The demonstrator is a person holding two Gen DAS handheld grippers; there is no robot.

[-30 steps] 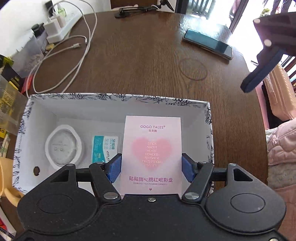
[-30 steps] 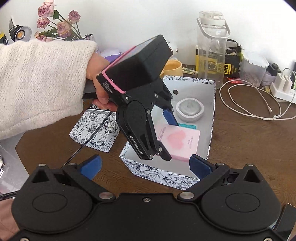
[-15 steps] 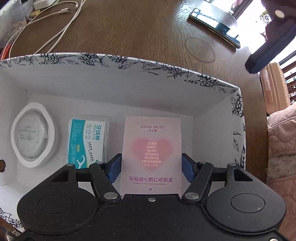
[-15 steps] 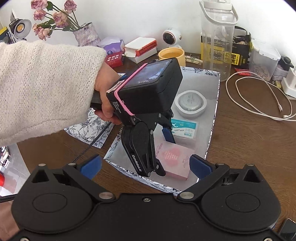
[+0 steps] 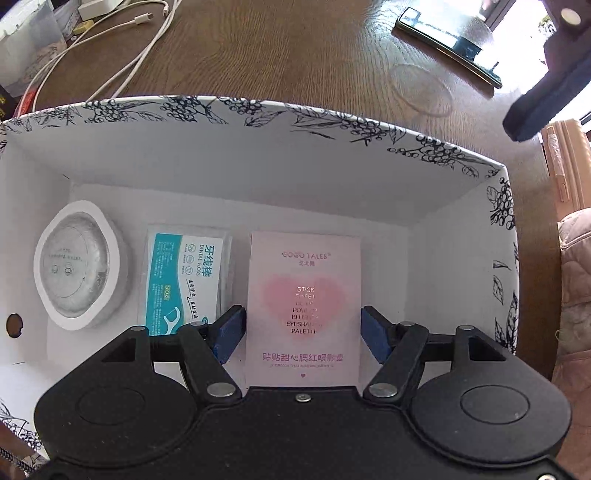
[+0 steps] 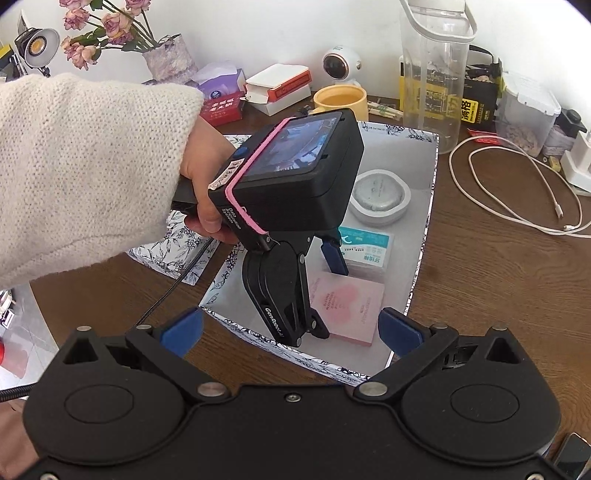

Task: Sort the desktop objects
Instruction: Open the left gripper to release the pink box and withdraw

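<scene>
Left wrist view: left gripper [image 5: 303, 332] is down in the white floral-print cardboard box [image 5: 258, 155], blue pads slightly off the flat pink eyeshadow palette box [image 5: 304, 295] between them, so not gripping it.

Right wrist view: right gripper [image 6: 290, 332] hangs wide open and empty above the brown wooden desk [image 6: 498, 295], palette just ahead.

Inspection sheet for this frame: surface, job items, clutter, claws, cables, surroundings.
Surface: brown wooden table.
Job's things: patterned box holds a round white case, a dental floss pack and a pink palette box.
Clutter: phone, yellow mug, clear bottle, tissue pack.
Claws: left claw straddles the palette box, pads just off its sides; right claw open, empty.
Cables: white cable loose on the table.
Surroundings: flowers, white wall.
</scene>
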